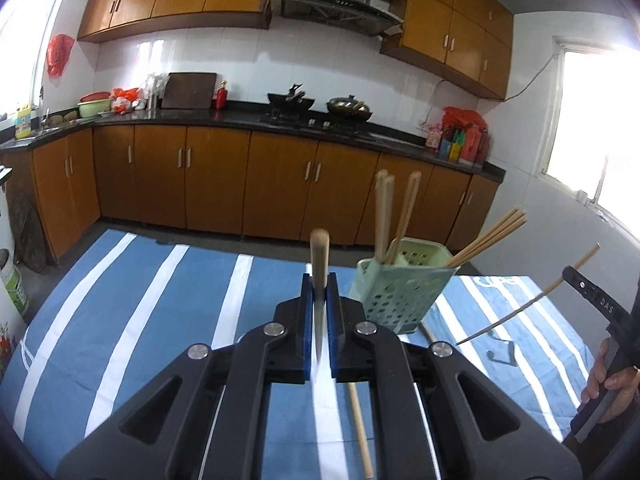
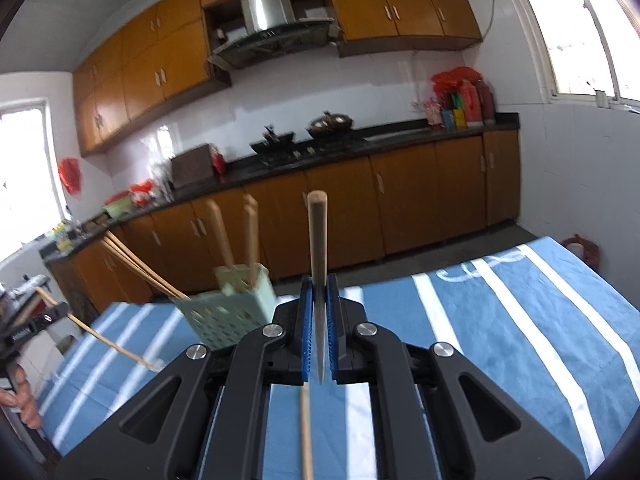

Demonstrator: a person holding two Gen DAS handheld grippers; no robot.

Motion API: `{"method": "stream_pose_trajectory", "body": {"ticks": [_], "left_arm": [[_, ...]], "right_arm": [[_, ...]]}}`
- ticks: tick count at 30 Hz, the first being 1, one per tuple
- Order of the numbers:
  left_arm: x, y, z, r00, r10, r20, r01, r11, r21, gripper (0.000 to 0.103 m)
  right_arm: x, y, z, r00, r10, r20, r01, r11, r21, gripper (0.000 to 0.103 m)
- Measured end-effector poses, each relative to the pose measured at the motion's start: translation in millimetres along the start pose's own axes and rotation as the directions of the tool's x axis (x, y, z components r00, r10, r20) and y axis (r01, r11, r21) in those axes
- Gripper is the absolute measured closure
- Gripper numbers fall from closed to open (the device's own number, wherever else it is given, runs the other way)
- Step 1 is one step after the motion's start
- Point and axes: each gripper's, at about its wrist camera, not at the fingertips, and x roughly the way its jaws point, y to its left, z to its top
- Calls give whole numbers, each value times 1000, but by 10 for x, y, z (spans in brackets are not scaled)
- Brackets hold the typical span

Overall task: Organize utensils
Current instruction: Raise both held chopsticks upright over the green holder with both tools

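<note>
In the left wrist view my left gripper (image 1: 319, 280) is shut on a chopstick (image 1: 319, 254) with a wooden top and metal tip, held upright above the blue striped tablecloth (image 1: 140, 300). A green perforated holder (image 1: 400, 284) stands just right of it, with several wooden handles and chopsticks inside. My right gripper (image 1: 570, 274) at the right edge is shut on a second chopstick (image 1: 520, 310). In the right wrist view the right gripper (image 2: 319, 282) clamps that chopstick (image 2: 318, 232); the holder (image 2: 232, 304) is to its left, and the left gripper (image 2: 54, 316) with its chopstick (image 2: 100, 338) is beyond.
Loose chopsticks (image 1: 360, 428) (image 2: 306, 432) lie on the cloth below the grippers. Wooden cabinets and a dark counter (image 1: 240, 118) with woks run behind the table. A white bucket (image 1: 10, 284) stands on the floor at left. A hand (image 1: 608, 376) grips the right tool.
</note>
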Motion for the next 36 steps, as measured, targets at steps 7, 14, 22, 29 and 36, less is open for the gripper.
{"method": "stream_pose_trajectory", "body": {"ticks": [7,14,22,29,36], "left_arm": [[-268,-305,285,993,-78,93,74,996,50,96],[-363,-631,709,963,-103,250,97,995,36,96],[-208,-815,1020,913,-46,406,76,995,-59,96],[233,-894,947,927,0,374,25,998,-60,96],[508,-811,772,954,6,301,13,998,-62,96]], "right_arm": [[-217,292,385,981,158,110,-158,987,-10,96],[-219,601,586,958,199,209,-189,980,-64,96],[103,683,649,956,147,255,-129,988,-85,96],[295,725,634,953,129,273,-114,991,-70,96],[508,759,425,973,113,201,-94,990,-102,96]]}}
